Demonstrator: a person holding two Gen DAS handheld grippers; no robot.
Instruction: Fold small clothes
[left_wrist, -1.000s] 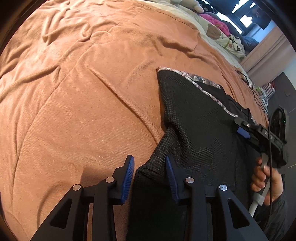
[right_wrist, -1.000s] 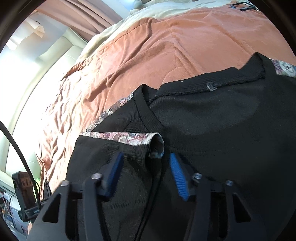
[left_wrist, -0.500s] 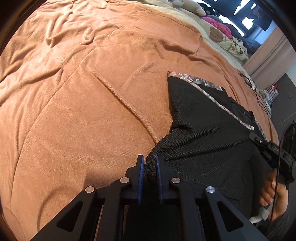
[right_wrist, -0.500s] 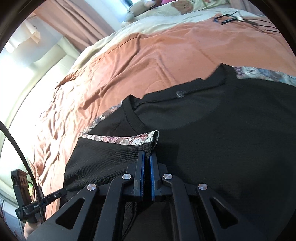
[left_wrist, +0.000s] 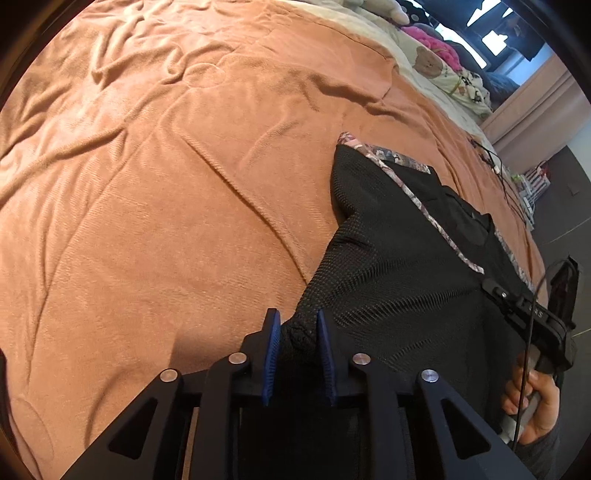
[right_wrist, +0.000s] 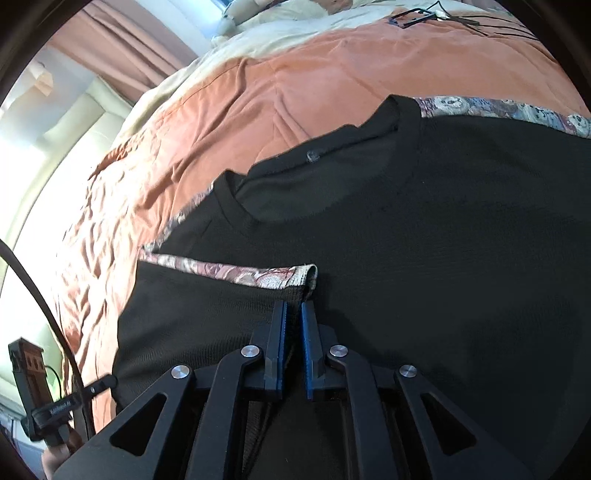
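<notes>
A black knit top (left_wrist: 406, 258) with floral trim lies on the orange bedspread (left_wrist: 147, 221). My left gripper (left_wrist: 295, 326) has a bunched edge of the top between its blue pads; the jaws are opening slightly while the pads still touch the cloth. The right gripper (left_wrist: 493, 287) reaches in from the right edge of this view. In the right wrist view the black top (right_wrist: 443, 221) fills the middle, neckline toward the far side. My right gripper (right_wrist: 293, 312) is shut on a fold of it just below the floral-trimmed cuff (right_wrist: 258, 275). The left gripper (right_wrist: 105, 382) shows at the lower left.
Cream bedding with soft toys (left_wrist: 428, 62) lies at the far end of the bed. Dark cables (left_wrist: 491, 158) cross the bedspread beyond the top. A person's hand (left_wrist: 535, 398) holds the right gripper's handle. Curtains (right_wrist: 122, 51) hang past the bed.
Both grippers went from open to closed on the black top. The left jaws have since spread a little around a thicker bunch. The right gripper shifted along the top and lifted its fold.
</notes>
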